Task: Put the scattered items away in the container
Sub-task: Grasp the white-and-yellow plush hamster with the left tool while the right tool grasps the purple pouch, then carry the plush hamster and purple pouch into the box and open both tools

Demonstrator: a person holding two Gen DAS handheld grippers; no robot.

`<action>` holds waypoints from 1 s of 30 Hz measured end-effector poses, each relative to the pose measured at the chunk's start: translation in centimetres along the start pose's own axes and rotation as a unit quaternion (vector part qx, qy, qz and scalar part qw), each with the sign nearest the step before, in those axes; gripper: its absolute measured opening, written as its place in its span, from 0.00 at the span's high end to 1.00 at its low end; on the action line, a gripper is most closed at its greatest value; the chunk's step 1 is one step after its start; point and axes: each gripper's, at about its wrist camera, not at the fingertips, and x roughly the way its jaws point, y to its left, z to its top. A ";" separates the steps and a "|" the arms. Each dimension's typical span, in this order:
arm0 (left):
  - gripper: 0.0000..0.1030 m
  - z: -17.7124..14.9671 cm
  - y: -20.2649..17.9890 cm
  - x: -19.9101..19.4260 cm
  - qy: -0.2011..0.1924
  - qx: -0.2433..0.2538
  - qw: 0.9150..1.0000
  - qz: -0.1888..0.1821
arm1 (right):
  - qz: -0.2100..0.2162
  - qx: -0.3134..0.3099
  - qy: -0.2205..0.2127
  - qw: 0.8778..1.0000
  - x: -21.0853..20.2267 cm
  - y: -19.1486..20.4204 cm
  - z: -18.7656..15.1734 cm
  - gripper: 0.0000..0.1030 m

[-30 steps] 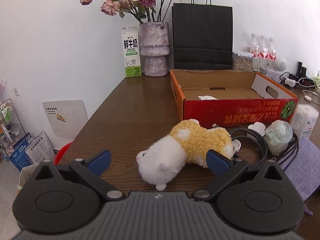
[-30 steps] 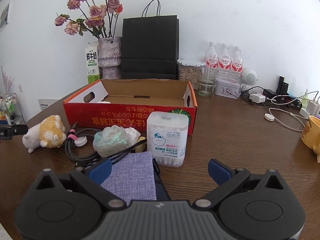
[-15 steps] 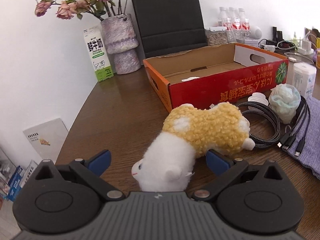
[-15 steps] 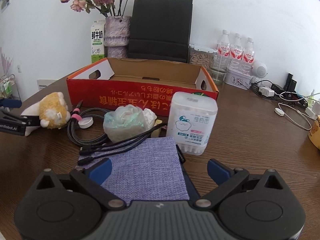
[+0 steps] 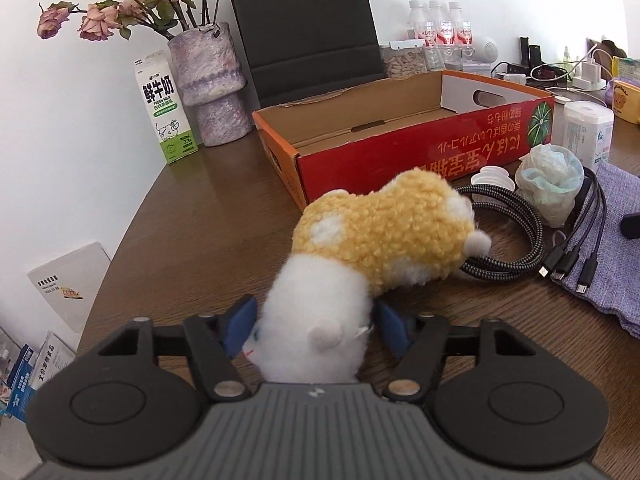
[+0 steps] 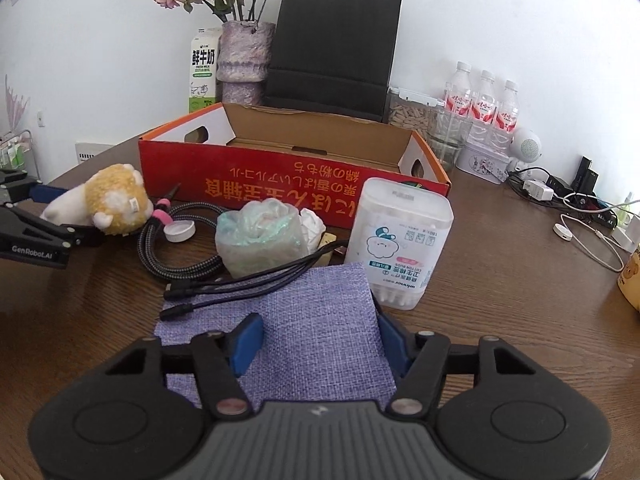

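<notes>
The fluffy white-and-yellow plush toy animal (image 5: 372,256) lies on its side on the dark brown wooden table (image 5: 208,208), just in front of the near left corner of the open red-and-orange cardboard box (image 5: 404,148). Its long axis runs from its white head, nearest the left wrist camera, away toward its yellow rump, which points at the box's front wall and touches the coiled black braided cable (image 5: 516,240). The left gripper (image 5: 316,326) has just been closing, and its blue pads (image 5: 240,324) now press into either side of the white head, so the toy is clamped at that end.

The flat lavender woven fabric piece (image 6: 296,332) lies in front of the box's front wall, nearer the right wrist camera than the white translucent cotton-swab box (image 6: 398,240) and the crumpled pale plastic bag (image 6: 260,236) that stand against that wall. Its long axis runs from the camera toward the box. The right gripper (image 6: 318,342) has also just been closing; it straddles the near part of the fabric, one blue pad (image 6: 248,342) on the cloth and the other at its right edge. Whether the pads actually pinch it I cannot tell.
</notes>
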 end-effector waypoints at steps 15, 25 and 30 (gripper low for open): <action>0.50 -1.2 -1.9 -4.3 0.002 -0.053 0.999 0.009 | 0.060 -0.003 -0.043 0.997 -3.2 -1.1 -1.2 0.90; 0.53 -1.4 -3.4 -8.2 -0.024 -0.089 0.995 0.026 | 0.087 0.018 -0.097 0.991 -6.8 -2.9 -1.6 0.92; 0.54 -1.6 -3.5 -9.6 -0.039 -0.119 0.991 0.040 | 0.090 0.016 -0.118 0.989 -8.2 -3.4 -1.3 0.92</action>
